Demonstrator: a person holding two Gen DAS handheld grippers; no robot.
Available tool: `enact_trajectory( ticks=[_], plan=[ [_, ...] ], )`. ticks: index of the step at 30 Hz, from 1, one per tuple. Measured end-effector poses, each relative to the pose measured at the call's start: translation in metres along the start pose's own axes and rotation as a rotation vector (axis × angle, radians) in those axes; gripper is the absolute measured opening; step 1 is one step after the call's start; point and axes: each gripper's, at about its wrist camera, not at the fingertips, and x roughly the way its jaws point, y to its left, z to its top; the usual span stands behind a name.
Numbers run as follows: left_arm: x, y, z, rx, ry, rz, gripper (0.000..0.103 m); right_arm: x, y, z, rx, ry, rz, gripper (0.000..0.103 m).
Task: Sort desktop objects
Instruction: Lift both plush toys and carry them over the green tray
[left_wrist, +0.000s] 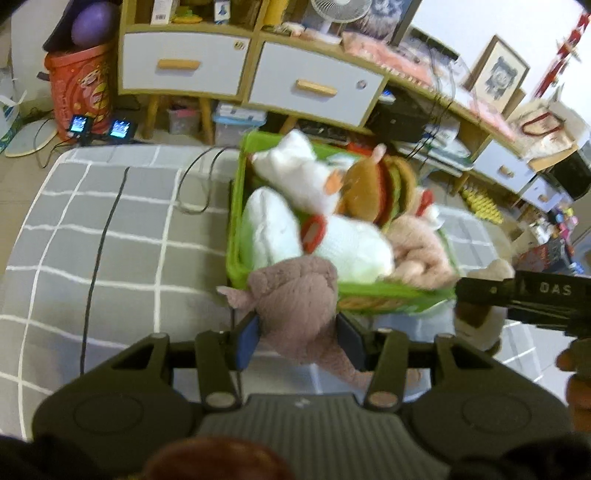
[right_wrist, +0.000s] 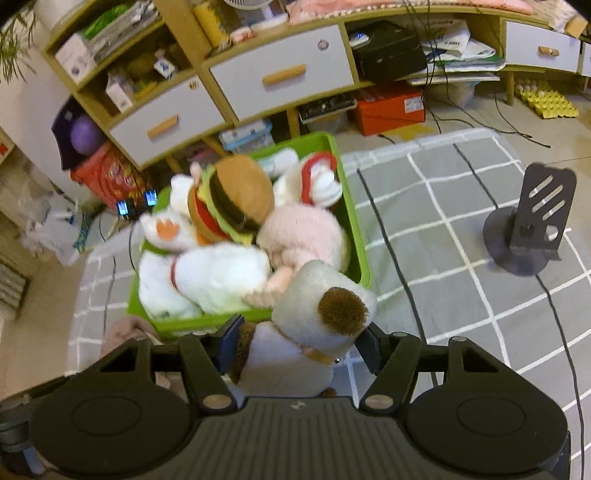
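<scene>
A green basket (left_wrist: 236, 229) (right_wrist: 360, 254) on the grey checked cloth holds several plush toys: a burger plush (left_wrist: 376, 184) (right_wrist: 236, 195), white plushes (left_wrist: 291, 166) (right_wrist: 218, 273) and a pink plush (left_wrist: 417, 247) (right_wrist: 306, 229). My left gripper (left_wrist: 299, 336) is shut on a mauve plush toy (left_wrist: 299, 306), held just before the basket's near rim. My right gripper (right_wrist: 299, 343) is shut on a white plush dog with a brown ear (right_wrist: 321, 314), held at the basket's near right corner. The right gripper's body and its plush show at the right of the left wrist view (left_wrist: 524, 291).
A black stand (right_wrist: 528, 229) sits on the cloth to the right. Black cables (left_wrist: 96, 254) (right_wrist: 399, 266) run across the cloth. Wooden cabinets with white drawers (left_wrist: 184, 62) (right_wrist: 277, 77) stand behind, with boxes, a red bucket (left_wrist: 79, 88) and two lit screens (left_wrist: 120, 129) on the floor.
</scene>
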Motion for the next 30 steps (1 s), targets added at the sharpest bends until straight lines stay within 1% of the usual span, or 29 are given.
enact_trajectory(
  ticks=[2,4,8,10,13,17,21,27,30],
  plan=[
    [-0.004,-0.004,0.006,0.009,-0.023,-0.009,0.045,-0.004,0.0,0.006,0.008,-0.024,0.015,0.065],
    [-0.005,-0.007,0.012,0.023,-0.053,0.002,0.044,-0.006,0.001,0.011,0.014,-0.052,0.026,0.065],
    [-0.001,-0.007,0.021,-0.003,-0.128,-0.002,0.043,-0.004,0.002,0.018,0.017,-0.103,0.029,0.065],
    [0.002,-0.009,0.025,0.004,-0.163,0.001,0.043,0.001,0.003,0.021,0.015,-0.119,0.028,0.065],
    [0.011,-0.016,0.028,0.031,-0.21,0.006,0.043,0.014,0.004,0.022,0.014,-0.132,0.031,0.065],
    [0.025,-0.026,0.029,0.071,-0.249,0.014,0.043,0.03,0.006,0.022,0.003,-0.132,0.02,0.065],
    [0.04,-0.03,0.033,0.078,-0.259,0.021,0.043,0.043,0.005,0.023,-0.005,-0.136,0.011,0.065],
    [0.062,-0.023,0.038,0.033,-0.251,0.013,0.043,0.058,0.005,0.022,-0.039,-0.148,-0.011,0.065],
    [0.073,-0.022,0.037,0.032,-0.239,0.019,0.042,0.069,0.0,0.022,-0.025,-0.109,-0.007,0.063]
  ],
)
